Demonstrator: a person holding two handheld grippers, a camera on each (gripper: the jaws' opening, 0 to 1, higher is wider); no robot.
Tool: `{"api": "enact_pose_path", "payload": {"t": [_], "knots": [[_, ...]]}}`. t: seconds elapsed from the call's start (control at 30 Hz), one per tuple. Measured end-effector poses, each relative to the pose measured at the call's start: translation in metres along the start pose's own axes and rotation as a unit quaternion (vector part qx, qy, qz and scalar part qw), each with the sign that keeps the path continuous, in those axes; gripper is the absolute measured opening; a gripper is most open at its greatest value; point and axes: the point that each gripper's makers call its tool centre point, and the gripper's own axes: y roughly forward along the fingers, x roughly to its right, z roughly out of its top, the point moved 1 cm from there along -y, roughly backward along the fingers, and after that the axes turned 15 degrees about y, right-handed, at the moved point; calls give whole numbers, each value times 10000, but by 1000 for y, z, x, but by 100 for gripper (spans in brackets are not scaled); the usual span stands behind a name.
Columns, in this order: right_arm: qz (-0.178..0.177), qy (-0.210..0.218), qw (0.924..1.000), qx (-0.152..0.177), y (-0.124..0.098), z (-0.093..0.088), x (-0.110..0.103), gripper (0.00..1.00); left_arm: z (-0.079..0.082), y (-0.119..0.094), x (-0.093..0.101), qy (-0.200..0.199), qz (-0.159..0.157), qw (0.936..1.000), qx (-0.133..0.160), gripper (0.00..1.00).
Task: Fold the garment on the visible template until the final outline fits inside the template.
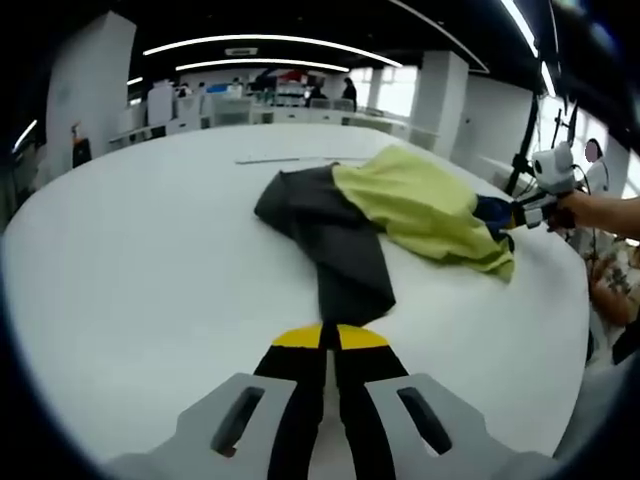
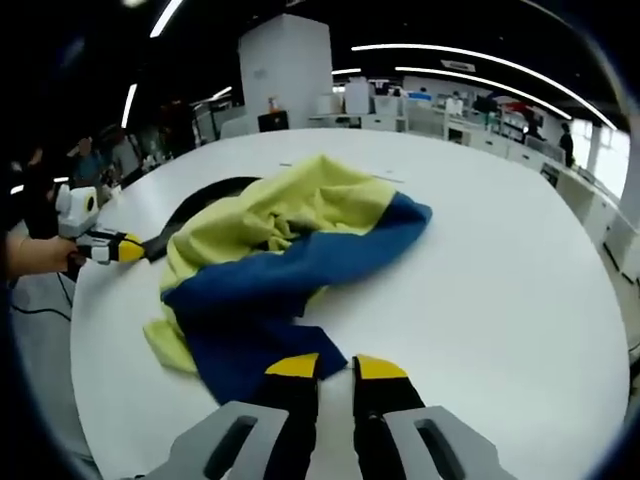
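Left gripper: fingers pressed together on near tip of garment's dark grey part. Right gripper: fingers narrow, small gap between yellow tips, at edge of blue part; grip on cloth cannot tell. Garment crumpled mid white tabletop, yellow-green part on top, grey toward left gripper, blue toward right. Office desks, pillar far behind.
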Motion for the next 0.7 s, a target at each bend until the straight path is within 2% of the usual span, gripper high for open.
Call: {"api": "enact_pose_path", "payload": {"t": [0.2, 0.33, 0.4, 0.53, 0.63, 0.7], "knots": [[-12, -120, 9999, 9, 0, 0, -1, 0, 0, 1, -1, -81, 13, 10000, -26, 0], [-30, -210, 9998, 32, 1, -1, -4, 0, -1, 1, 1, -130, -27, 9999, -65, 0], [-50, -121, 9999, 57, 1, -1, -4, 0, 0, 0, 2, -145, -33, 9999, -74, 0], [-2, 102, 9997, 233, -7, 6, -4, 0, 8, -7, 5, -293, -83, 9995, 22, 0], [-49, 77, 9994, 343, -14, 13, 0, 0, 19, -15, 9, -788, -224, 9962, 282, 0], [-73, 126, 9990, 433, -21, 18, 4, 0, 21, -20, 7, -755, -200, 9967, 241, 0]]}}
